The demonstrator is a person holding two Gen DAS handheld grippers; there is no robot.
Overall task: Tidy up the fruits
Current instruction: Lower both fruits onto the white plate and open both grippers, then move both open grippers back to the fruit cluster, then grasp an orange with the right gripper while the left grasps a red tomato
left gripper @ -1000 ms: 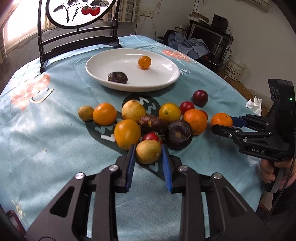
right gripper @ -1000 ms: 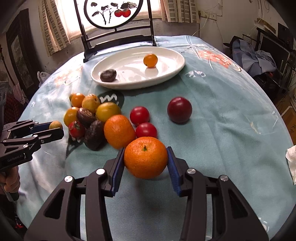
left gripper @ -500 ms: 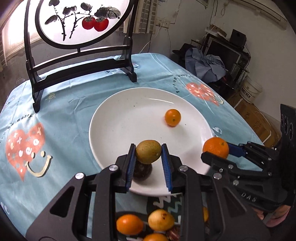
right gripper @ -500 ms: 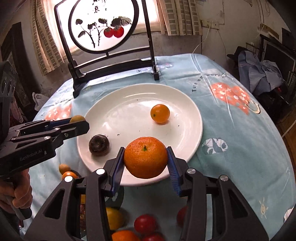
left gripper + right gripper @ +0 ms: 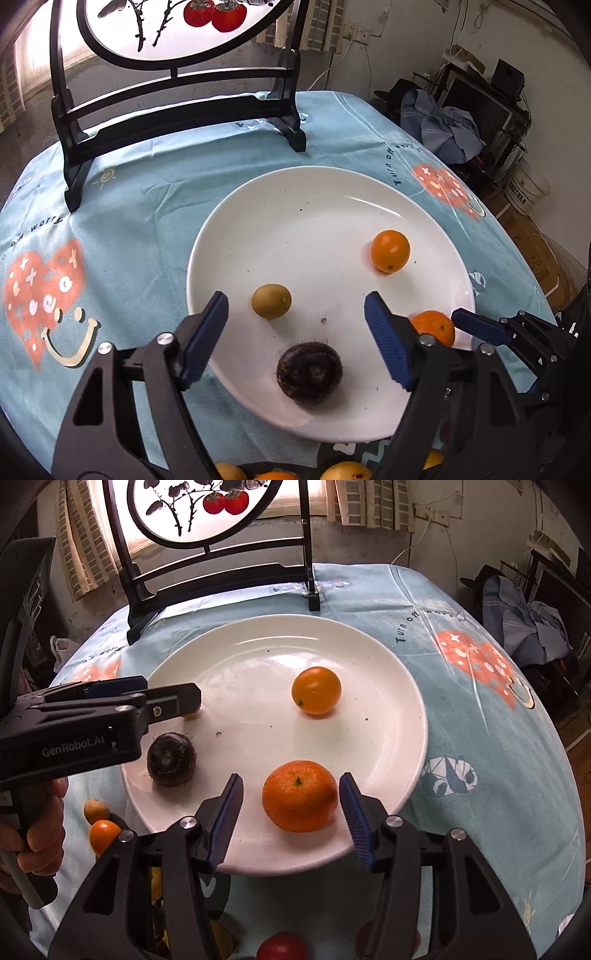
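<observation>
Left gripper [image 5: 295, 325]: jaws spread wide, holding nothing. The yellow-green fruit [image 5: 271, 301] lies on the white plate [image 5: 295, 192] between the pads, touching neither. The dark fruit [image 5: 309, 371] sits nearer, the small orange fruit [image 5: 390, 251] far right. Right gripper [image 5: 291, 808]: jaws parted, empty, with the mandarin [image 5: 300, 795] resting on the plate's near rim between them, clear of both pads.

Tablecloth [image 5: 155, 177] (blue), plate [image 5: 258, 206], screen stand [image 5: 177, 110]
</observation>
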